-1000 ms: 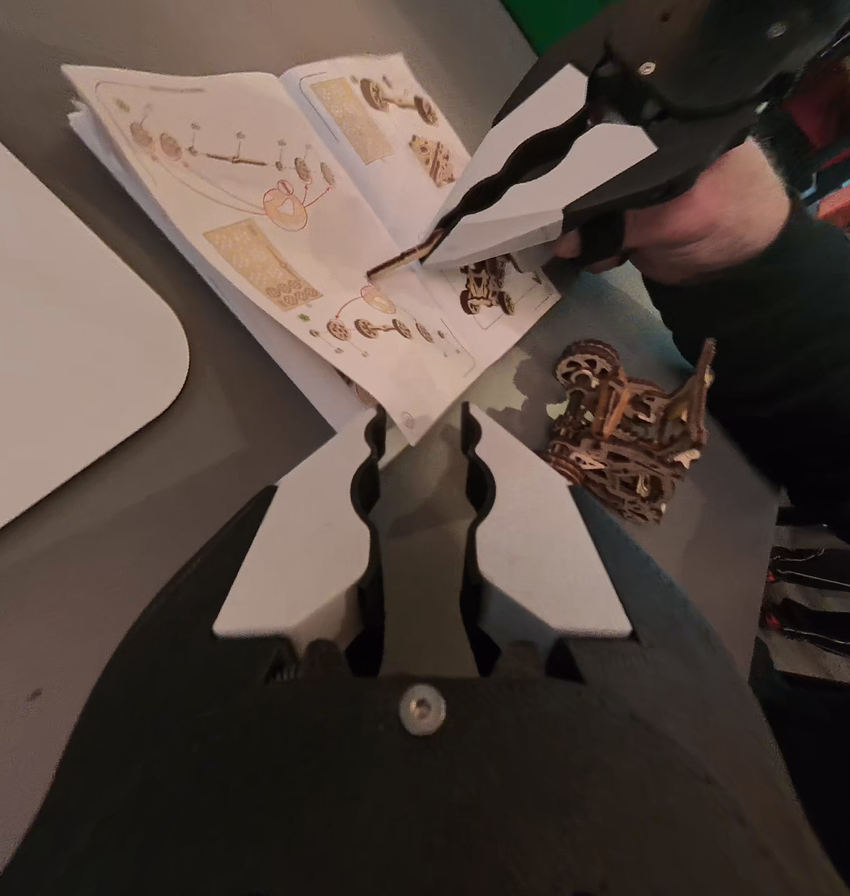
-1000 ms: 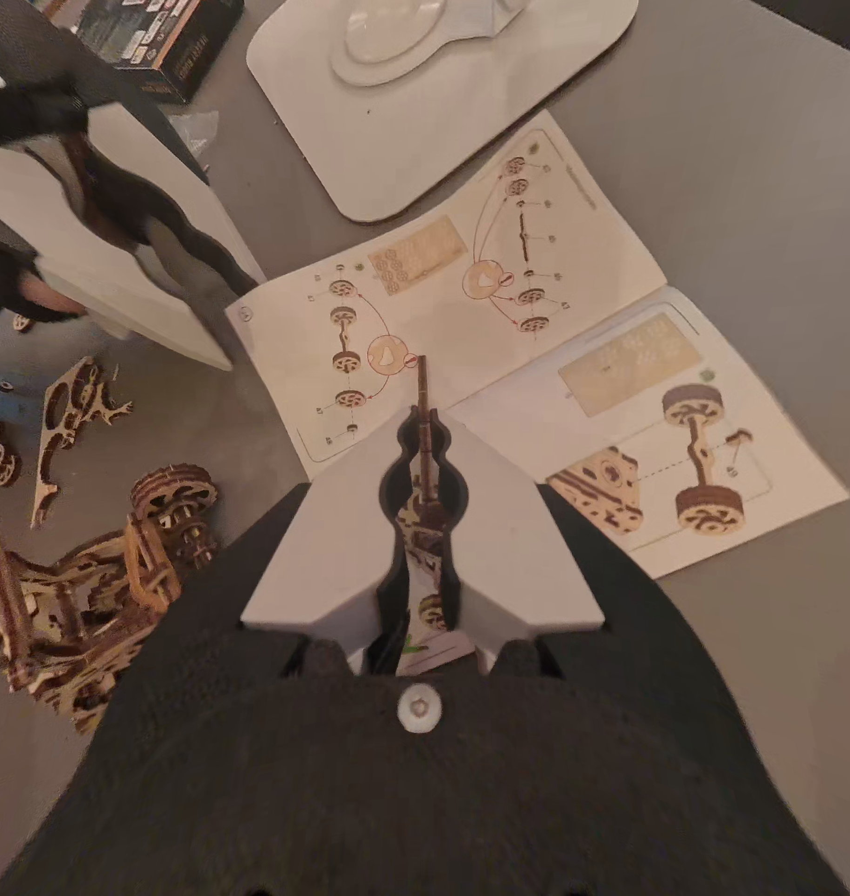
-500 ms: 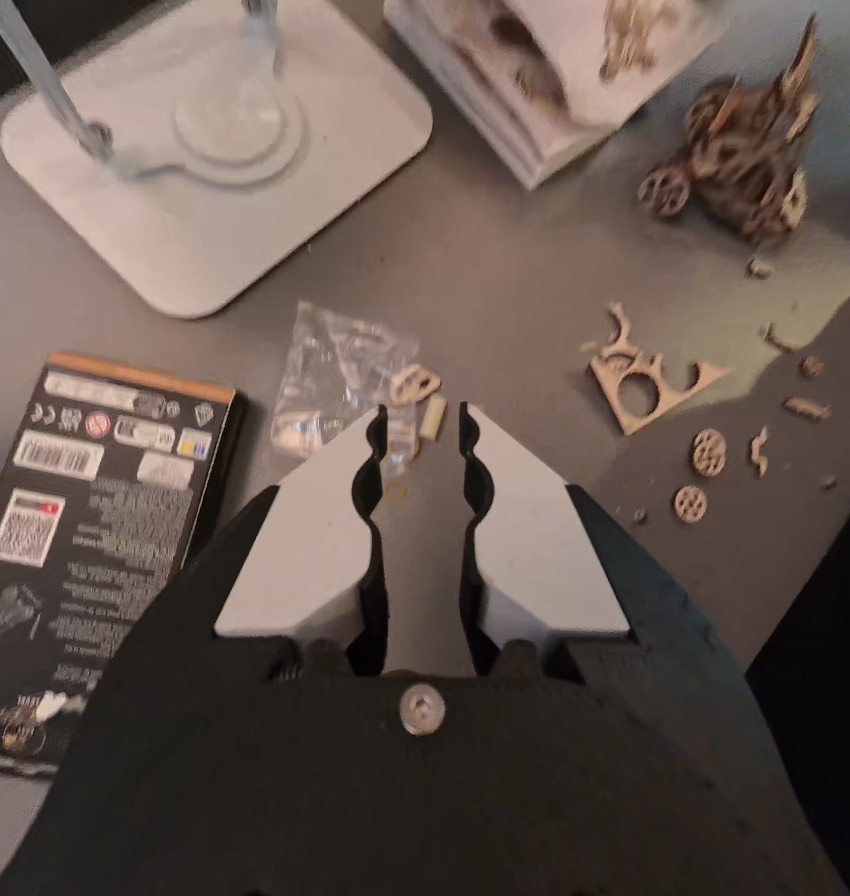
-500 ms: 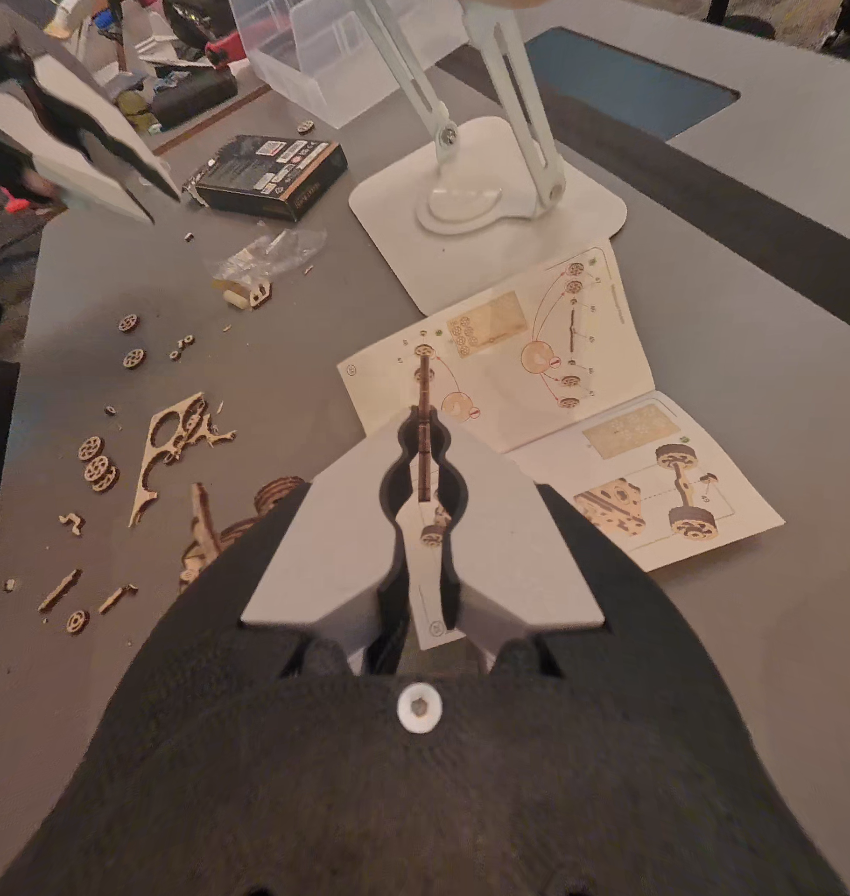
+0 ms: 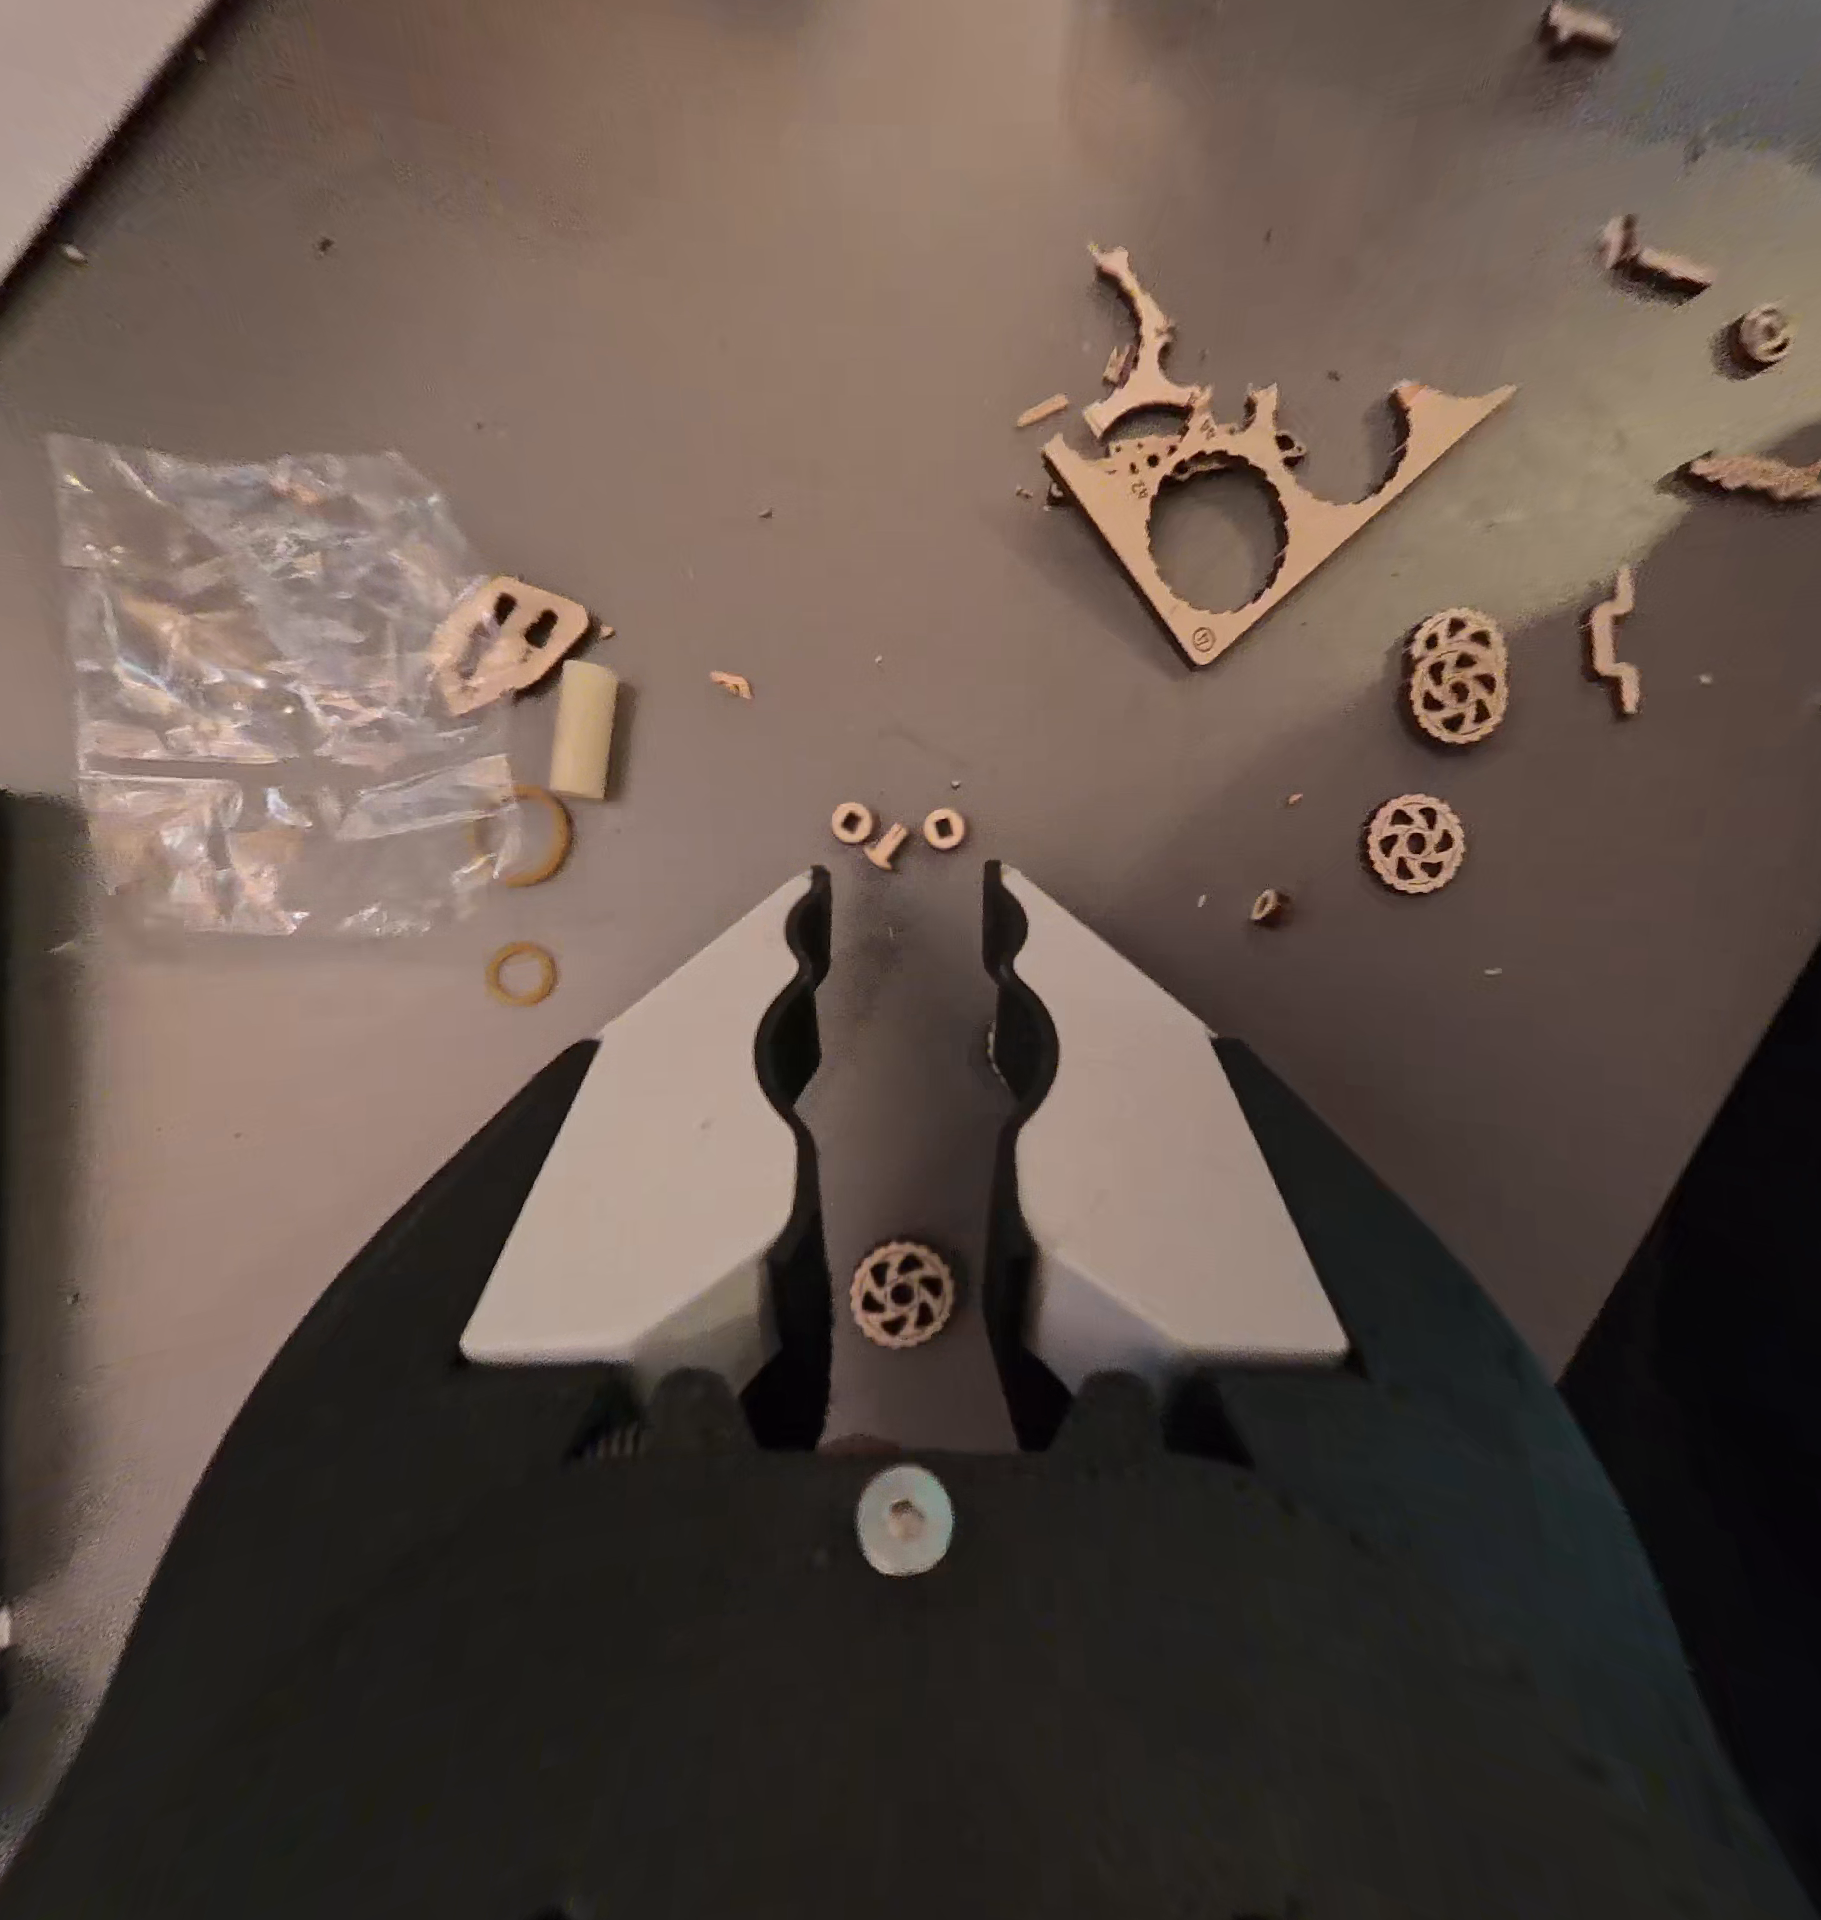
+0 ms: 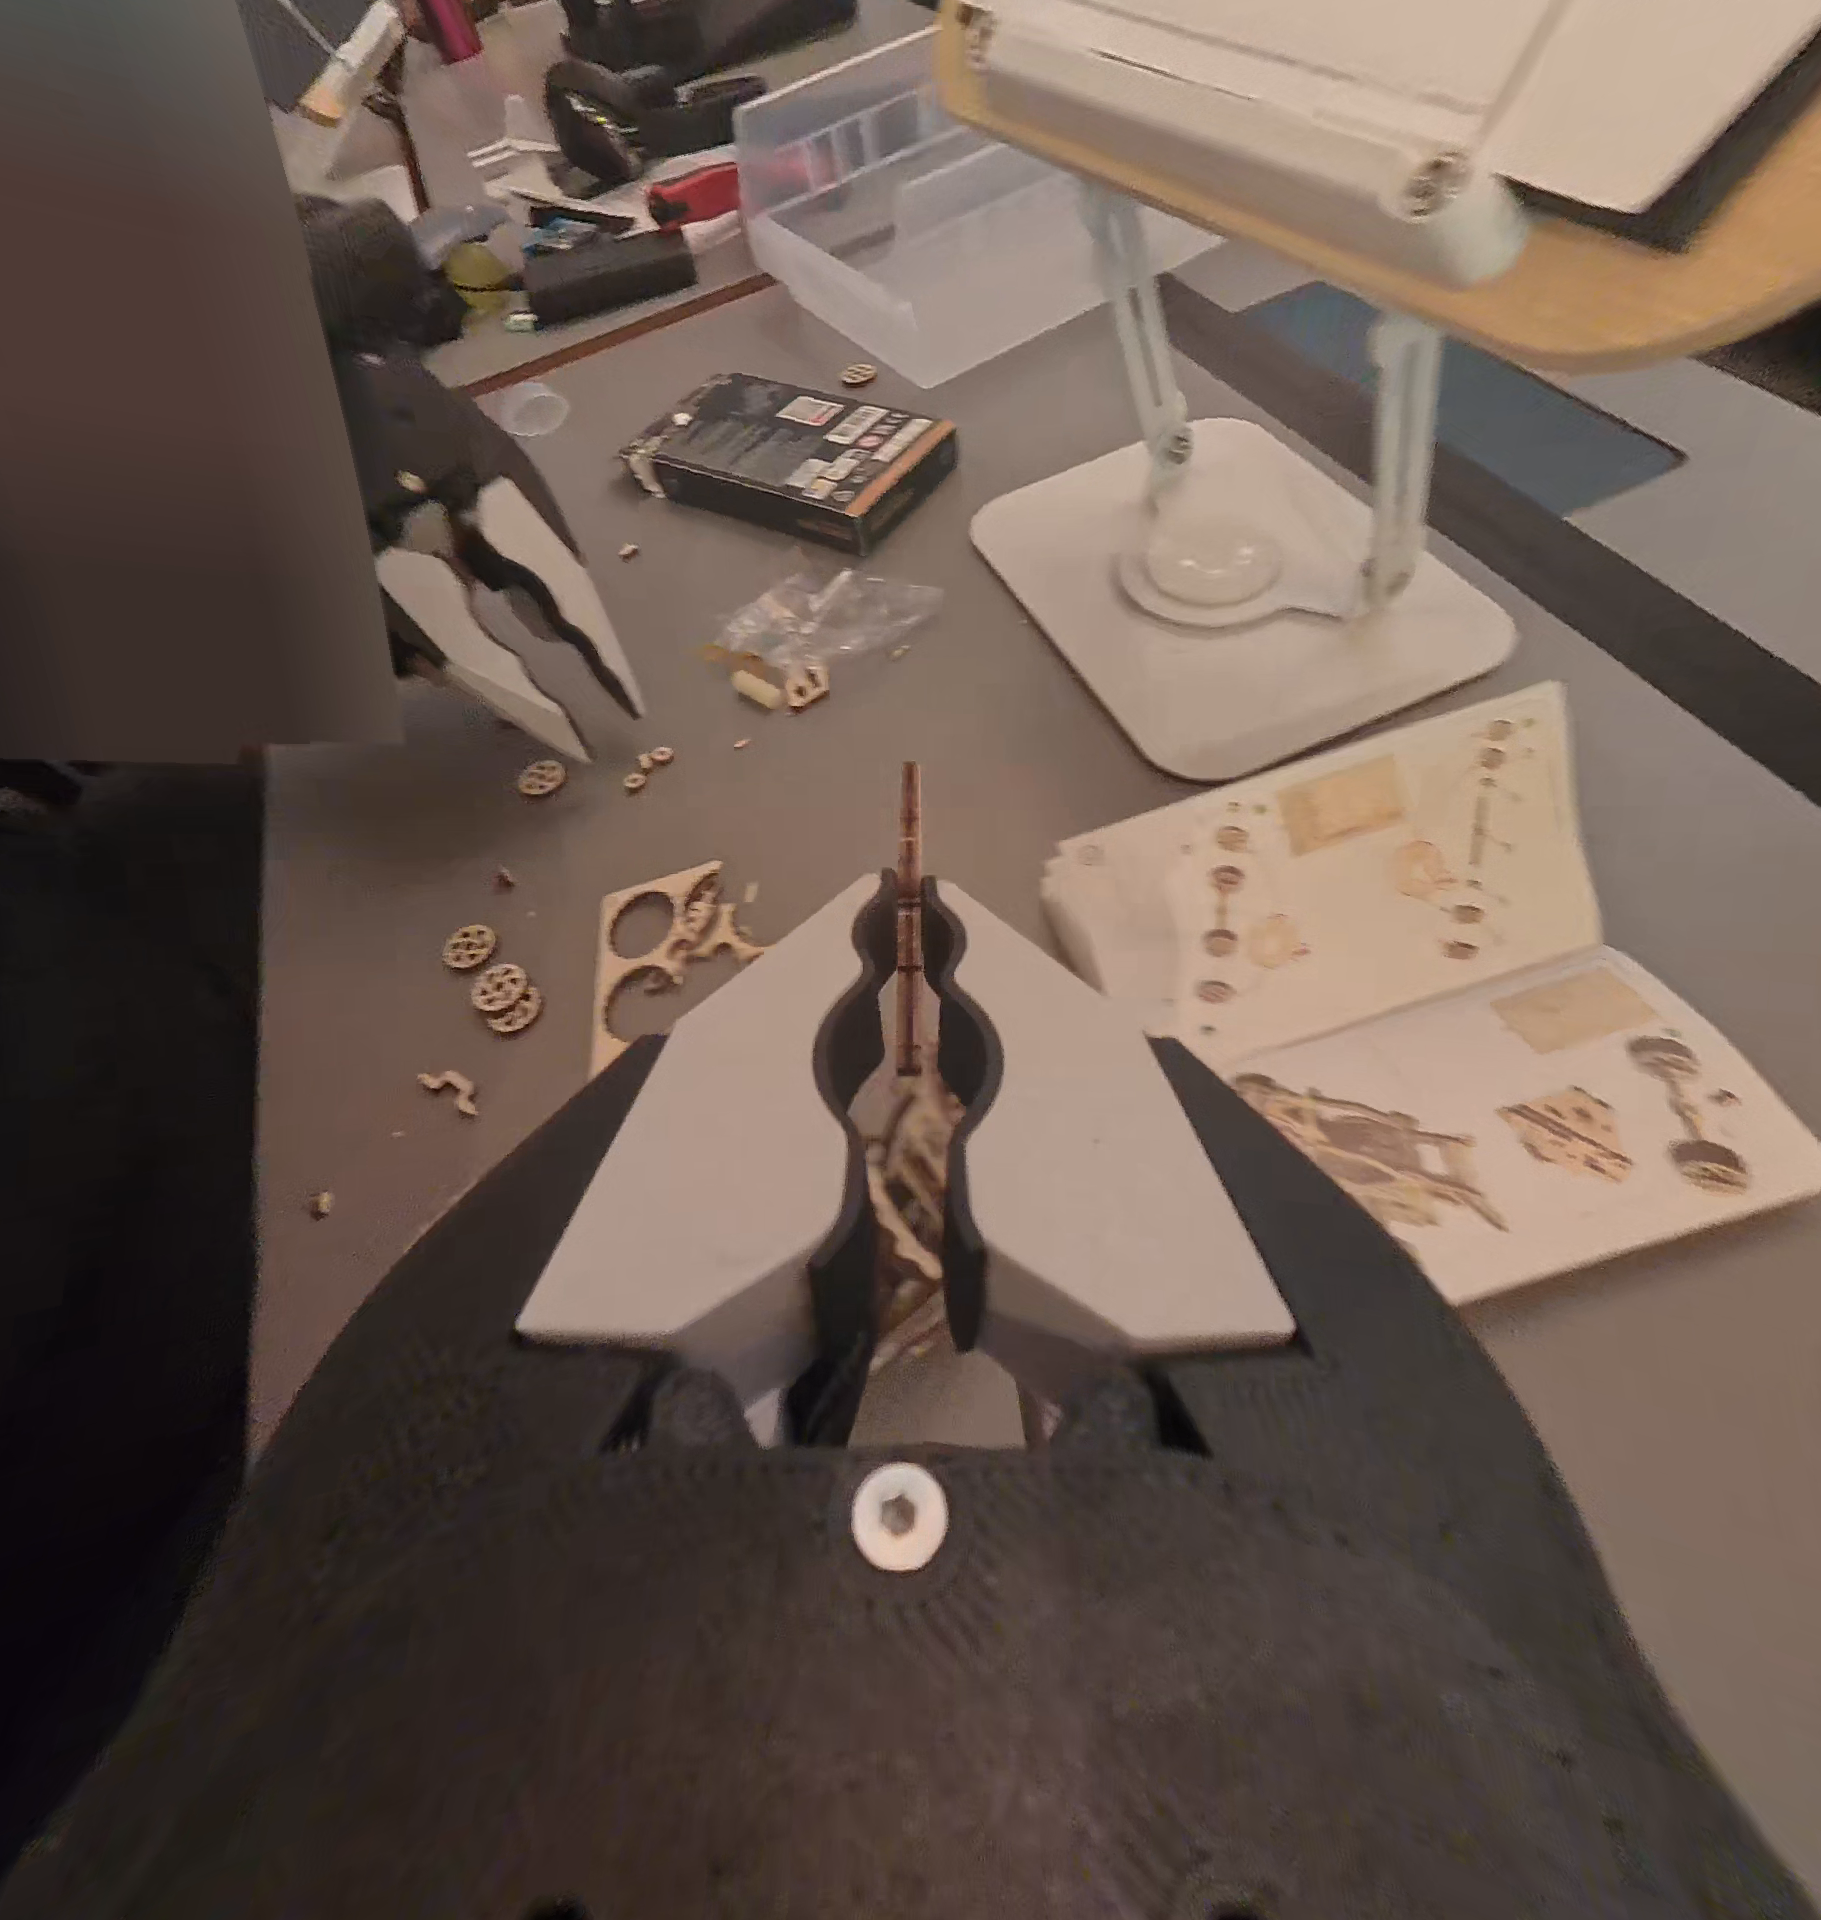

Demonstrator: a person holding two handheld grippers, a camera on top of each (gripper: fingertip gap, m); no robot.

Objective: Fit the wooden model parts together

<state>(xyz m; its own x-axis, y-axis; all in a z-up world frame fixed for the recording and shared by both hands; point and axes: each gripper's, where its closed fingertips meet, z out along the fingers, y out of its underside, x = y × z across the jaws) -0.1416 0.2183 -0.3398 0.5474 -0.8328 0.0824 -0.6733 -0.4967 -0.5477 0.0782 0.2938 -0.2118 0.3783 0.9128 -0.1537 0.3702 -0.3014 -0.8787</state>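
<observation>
Right wrist view: right gripper pinches a thin wooden axle (light, snaps easily) pointing to 12 o'clock. Left gripper, fingers spread, hovers near tiny washers; grab edges gently.

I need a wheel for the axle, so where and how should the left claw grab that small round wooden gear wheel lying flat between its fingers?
Grip the small round wooden gear wheel by its toothed rim, coming straight down from above with the left claw open around it. It lies flat on the grey table, so only opposite edges offer a hold; its thinness probably needs the fingertips touching the table.
</observation>
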